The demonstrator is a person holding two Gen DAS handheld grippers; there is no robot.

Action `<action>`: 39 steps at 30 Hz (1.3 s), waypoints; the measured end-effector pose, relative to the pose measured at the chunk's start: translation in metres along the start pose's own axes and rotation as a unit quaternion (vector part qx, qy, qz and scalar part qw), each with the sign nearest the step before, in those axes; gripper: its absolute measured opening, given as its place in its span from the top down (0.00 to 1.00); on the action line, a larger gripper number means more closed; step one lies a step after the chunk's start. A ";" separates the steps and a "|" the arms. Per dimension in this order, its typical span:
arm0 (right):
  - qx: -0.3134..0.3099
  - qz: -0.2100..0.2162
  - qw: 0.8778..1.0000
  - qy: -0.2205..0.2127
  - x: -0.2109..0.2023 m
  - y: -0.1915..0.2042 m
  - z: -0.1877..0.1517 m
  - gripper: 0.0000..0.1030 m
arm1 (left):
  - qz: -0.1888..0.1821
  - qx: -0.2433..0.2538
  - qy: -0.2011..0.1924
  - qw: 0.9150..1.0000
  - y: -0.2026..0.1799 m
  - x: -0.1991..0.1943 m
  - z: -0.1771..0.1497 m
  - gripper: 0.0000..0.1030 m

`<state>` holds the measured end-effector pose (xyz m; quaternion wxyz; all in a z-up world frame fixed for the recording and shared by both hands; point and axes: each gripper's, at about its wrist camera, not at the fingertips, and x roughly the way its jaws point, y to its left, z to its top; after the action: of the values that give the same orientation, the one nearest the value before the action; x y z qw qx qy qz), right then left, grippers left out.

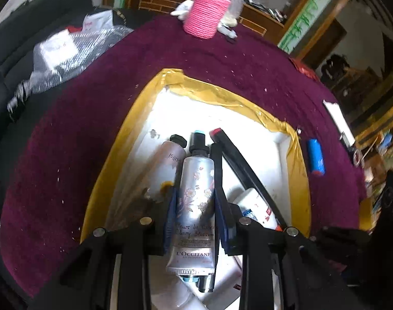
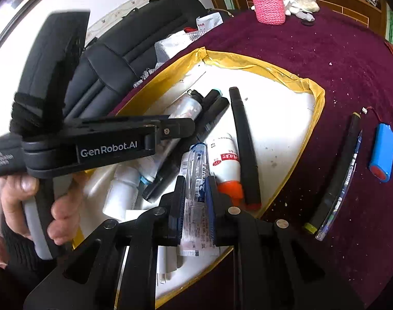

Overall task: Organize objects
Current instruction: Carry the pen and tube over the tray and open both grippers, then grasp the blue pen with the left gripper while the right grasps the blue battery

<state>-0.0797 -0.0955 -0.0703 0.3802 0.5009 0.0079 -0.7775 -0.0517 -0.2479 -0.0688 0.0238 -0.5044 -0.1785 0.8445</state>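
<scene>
Left gripper (image 1: 195, 204) jaws clasp a floral hand-cream tube (image 1: 196, 196) above the yellow-rimmed tray (image 1: 250, 106); right gripper (image 2: 195, 196) jaws clasp a packaged pen (image 2: 197, 178) over it.

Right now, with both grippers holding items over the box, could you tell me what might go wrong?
1. The left gripper grips the hand cream tube mid-body; released here, it lands on the crowded tubes and may roll.
2. The right gripper pinches a thin pen packet that could slip out.
3. The two grippers sit close together over the yellow-rimmed box and may collide.
</scene>
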 end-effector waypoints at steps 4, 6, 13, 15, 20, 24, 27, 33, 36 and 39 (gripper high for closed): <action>0.021 0.027 0.999 -0.002 -0.002 -0.006 -0.001 0.84 | -0.028 -0.025 -0.014 0.999 0.007 -0.010 0.000 0.58; 0.030 0.053 0.998 -0.001 -0.005 -0.010 -0.002 0.83 | -0.037 -0.025 -0.034 0.998 0.002 -0.022 -0.003 0.44; 0.039 0.081 0.995 -0.043 -0.055 -0.020 -0.030 0.58 | -0.031 0.037 -0.092 0.995 -0.062 -0.067 -0.027 0.41; 0.056 0.076 0.994 -0.051 -0.072 -0.033 -0.048 0.58 | -0.022 0.077 -0.093 0.992 -0.095 -0.066 -0.037 0.41; 0.110 0.000 0.992 -0.068 -0.102 -0.078 -0.095 0.58 | -0.033 0.159 -0.054 0.985 -0.166 -0.035 -0.059 0.41; 0.165 -0.024 0.983 -0.083 -0.119 -0.116 -0.122 0.58 | -0.028 0.191 -0.009 0.981 -0.203 0.006 -0.064 0.44; 0.193 -0.036 0.976 -0.094 -0.129 -0.135 -0.136 0.58 | -0.026 0.179 0.011 0.983 -0.210 0.027 -0.060 0.60; 0.206 -0.032 0.972 -0.112 -0.141 -0.147 -0.142 0.58 | 0.007 0.171 0.026 0.985 -0.213 0.049 -0.053 0.60; 0.204 -0.029 0.971 -0.118 -0.145 -0.150 -0.144 0.58 | 0.036 0.171 0.041 0.984 -0.213 0.060 -0.052 0.61; 0.206 -0.025 0.971 -0.120 -0.145 -0.151 -0.147 0.58 | 0.057 0.172 0.034 0.983 -0.214 0.061 -0.050 0.61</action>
<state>-0.0268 0.1543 -0.0853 0.2476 0.4715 -0.1857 -0.8258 -0.0681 -0.0203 -0.0719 0.0684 -0.5306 -0.0005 0.8449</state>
